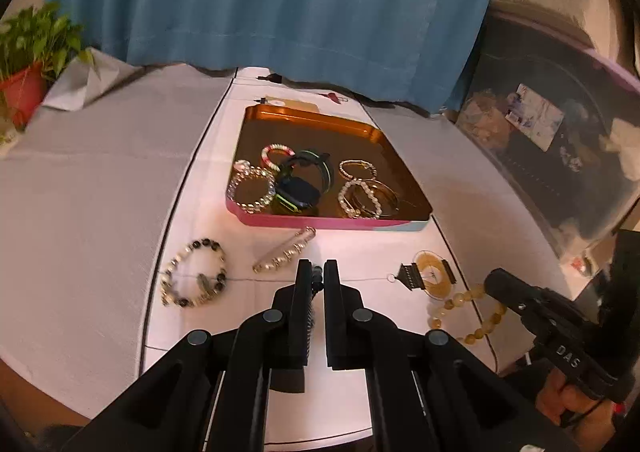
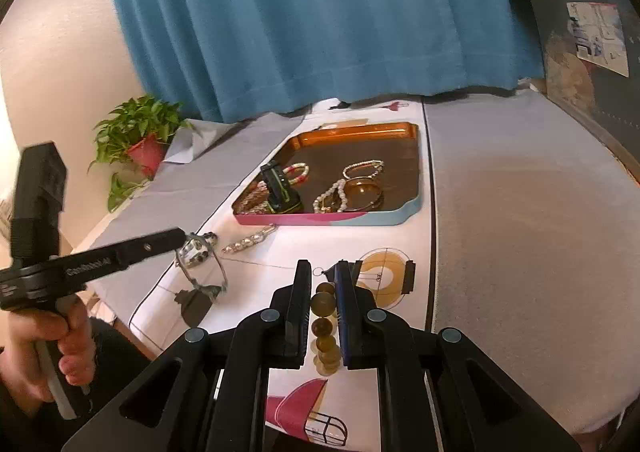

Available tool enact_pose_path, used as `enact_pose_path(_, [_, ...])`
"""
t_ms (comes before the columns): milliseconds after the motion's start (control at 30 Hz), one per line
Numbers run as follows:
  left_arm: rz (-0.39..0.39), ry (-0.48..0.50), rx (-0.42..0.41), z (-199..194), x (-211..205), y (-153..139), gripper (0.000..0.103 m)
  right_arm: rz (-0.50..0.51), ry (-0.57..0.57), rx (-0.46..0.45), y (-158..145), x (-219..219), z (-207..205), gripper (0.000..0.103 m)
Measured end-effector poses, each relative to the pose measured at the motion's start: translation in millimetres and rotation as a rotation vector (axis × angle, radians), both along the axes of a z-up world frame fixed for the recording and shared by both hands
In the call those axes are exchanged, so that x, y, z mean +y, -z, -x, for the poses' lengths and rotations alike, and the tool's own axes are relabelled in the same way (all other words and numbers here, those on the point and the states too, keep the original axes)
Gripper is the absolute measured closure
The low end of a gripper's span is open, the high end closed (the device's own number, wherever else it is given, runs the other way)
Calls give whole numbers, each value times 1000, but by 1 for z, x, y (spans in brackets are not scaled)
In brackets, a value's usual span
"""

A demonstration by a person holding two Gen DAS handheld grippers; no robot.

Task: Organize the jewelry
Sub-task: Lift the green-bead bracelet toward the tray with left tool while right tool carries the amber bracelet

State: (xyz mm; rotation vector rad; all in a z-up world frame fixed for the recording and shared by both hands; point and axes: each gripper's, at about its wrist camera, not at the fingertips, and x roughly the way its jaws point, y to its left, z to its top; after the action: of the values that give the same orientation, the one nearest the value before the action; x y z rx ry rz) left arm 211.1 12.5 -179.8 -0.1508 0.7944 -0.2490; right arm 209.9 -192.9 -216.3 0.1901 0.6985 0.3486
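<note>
amber beads fill the gap between the right gripper's (image 2: 323, 272) two black fingers: it is nearly closed around a strand of the round translucent yellow bead bracelet (image 2: 325, 318), which lies on the white printed cloth (image 2: 304, 248) just short of the tin. in the left wrist view the same bracelet (image 1: 470, 310) curls on the cloth with the right tool's tip resting on it.

the left gripper (image 1: 316, 272) is closed down to a thin slot, and a small dark clasp or bead sits pinched at its tips. from the right view it seems to carry a thin wire loop with pale stones and a dark pendant (image 2: 200, 272) hanging just above the cloth, though what exactly that piece is i cannot tell.

to do the lift well, i would raise the yellow bracelet straight up, so the loose beads trail free, then carry it over the near rim before opening. a pinch on one bead may slip, so it is better to keep the strand across both pads.

the shallow rectangular tin tray with pink and pale blue outer wall and copper inside (image 1: 280, 218) holds a crystal bead bracelet, a pink and white bead ring, a dark smartwatch with green trim (image 1: 298, 190), a thin gold chain bracelet, a pearl strand and gold bangles (image 1: 378, 194).

still outside on the cloth: a grey and white stone bracelet (image 1: 194, 278) and a silver pearl bar clip (image 1: 284, 250).
</note>
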Motion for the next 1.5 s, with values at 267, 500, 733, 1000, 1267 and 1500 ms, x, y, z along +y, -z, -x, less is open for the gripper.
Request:
enact_pose_path(267, [42,2,2,-14,1,-16,100,69,8,-47,-34,8,0,91])
enact_pose_path(500, [37,32,-76,-26,-13,-56,100,129,-26,-93,-70,17,-17,91])
enact_pose_path(733, [0,79,-165,-46,-35,-97,100,128,-49,-152,-105,24,-44,91])
enact_pose_path(1000, [0,105,-203,-78,-49,-113,100,134,-26,-178,-123,23,-79,91])
enact_pose_path(1267, [-20,136,-223,-110,-54,-118,100,108,-1,-158,-115,16,-110,91])
enact_pose_path(1500, [-60,97,-188,-148,-40,-98,100,118,-52,-116,-95,23,-146,91])
